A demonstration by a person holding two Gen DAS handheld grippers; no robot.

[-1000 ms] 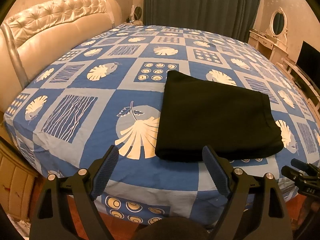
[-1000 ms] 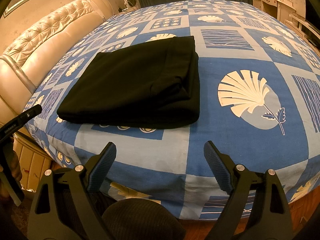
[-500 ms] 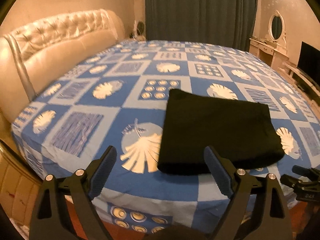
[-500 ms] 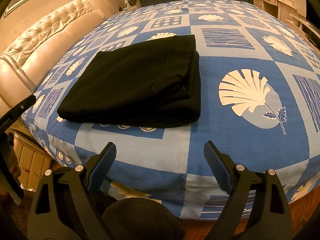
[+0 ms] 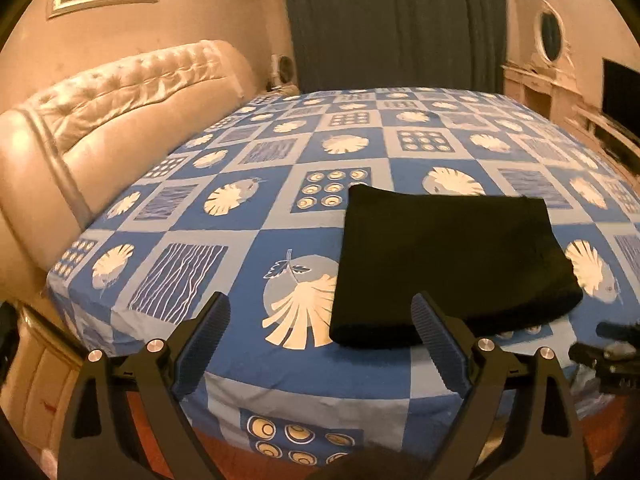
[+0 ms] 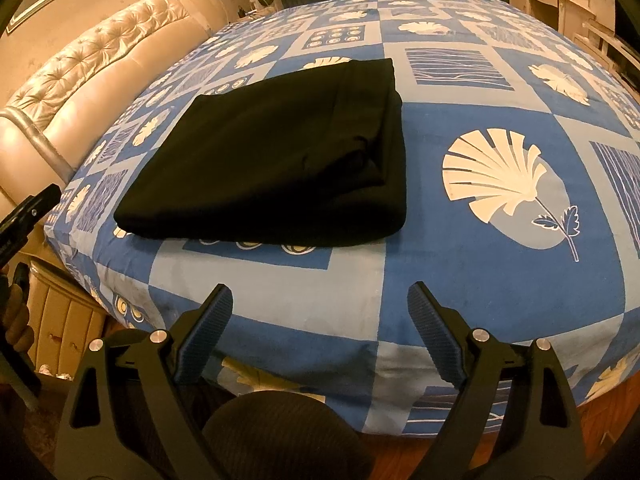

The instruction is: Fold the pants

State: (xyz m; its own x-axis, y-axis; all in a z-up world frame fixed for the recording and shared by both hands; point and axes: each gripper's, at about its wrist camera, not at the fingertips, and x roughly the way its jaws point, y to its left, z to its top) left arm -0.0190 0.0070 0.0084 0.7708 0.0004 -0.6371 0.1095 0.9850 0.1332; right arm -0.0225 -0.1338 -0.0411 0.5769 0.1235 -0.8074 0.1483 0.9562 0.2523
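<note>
both hand-held grippers, left hand-held gripper (image 5: 320, 330) and right hand-held gripper (image 6: 320, 320), hang released off the bed's (image 6: 460, 280) near edge; folded black cloth pants (image 6: 272, 160) look done, so leave them flat.

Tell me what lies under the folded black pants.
The black pants lie flat on the blue patterned bedsheet. Half-covered cream circles of the print peek out at their near edge. Whatever else sits beneath the pants is hidden by the cloth.

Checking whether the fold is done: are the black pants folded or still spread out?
Folded. The black pants lie as a compact layered rectangle on the bed sheet, stacked edges showing at the near right corner; neither hand-held gripper touches them.
</note>
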